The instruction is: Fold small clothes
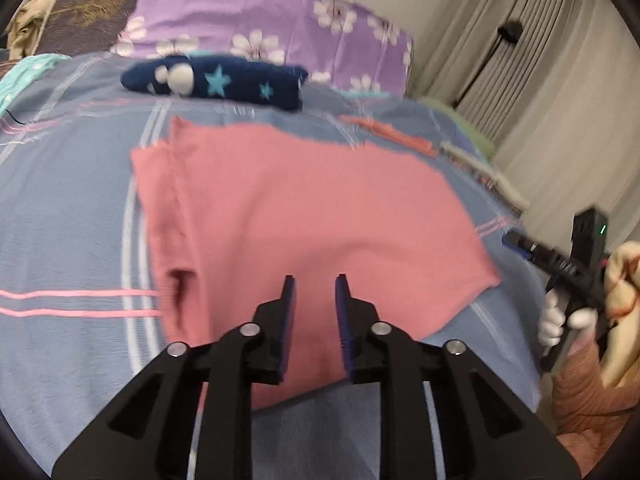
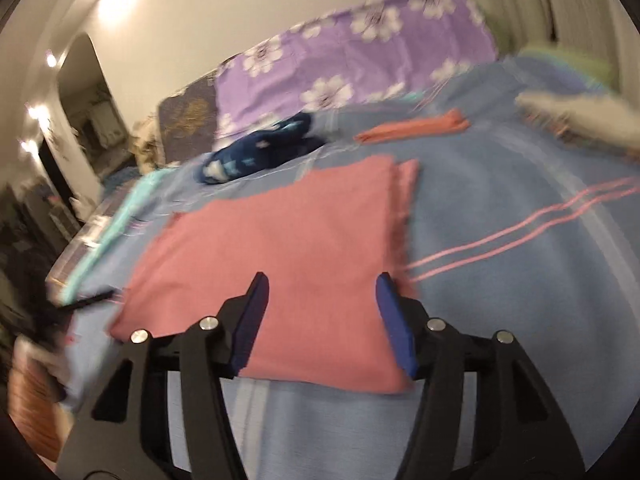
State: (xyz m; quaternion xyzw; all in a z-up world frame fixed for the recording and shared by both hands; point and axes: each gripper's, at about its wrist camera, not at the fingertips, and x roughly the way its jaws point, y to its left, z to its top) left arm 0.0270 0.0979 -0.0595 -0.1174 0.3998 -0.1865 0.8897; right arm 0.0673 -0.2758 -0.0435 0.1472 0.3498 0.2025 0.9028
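A pink garment (image 1: 304, 208) lies folded flat on the blue striped bedspread (image 1: 68, 220); it also shows in the right wrist view (image 2: 288, 248). My left gripper (image 1: 315, 286) is open and empty, its blue pads just above the garment's near part. My right gripper (image 2: 322, 284) is open wide and empty over the garment's near edge. The right gripper's body (image 1: 576, 252) shows at the right edge of the left wrist view, held in a white-gloved hand.
A navy star-patterned garment (image 1: 224, 80) lies behind the pink one, in front of a purple flowered pillow (image 1: 272, 20). An orange folded item (image 2: 416, 128) and a pale item (image 2: 580, 116) lie at the far right. A teal cloth (image 2: 116, 220) lies at the left. Curtains (image 1: 540, 40) hang on the right.
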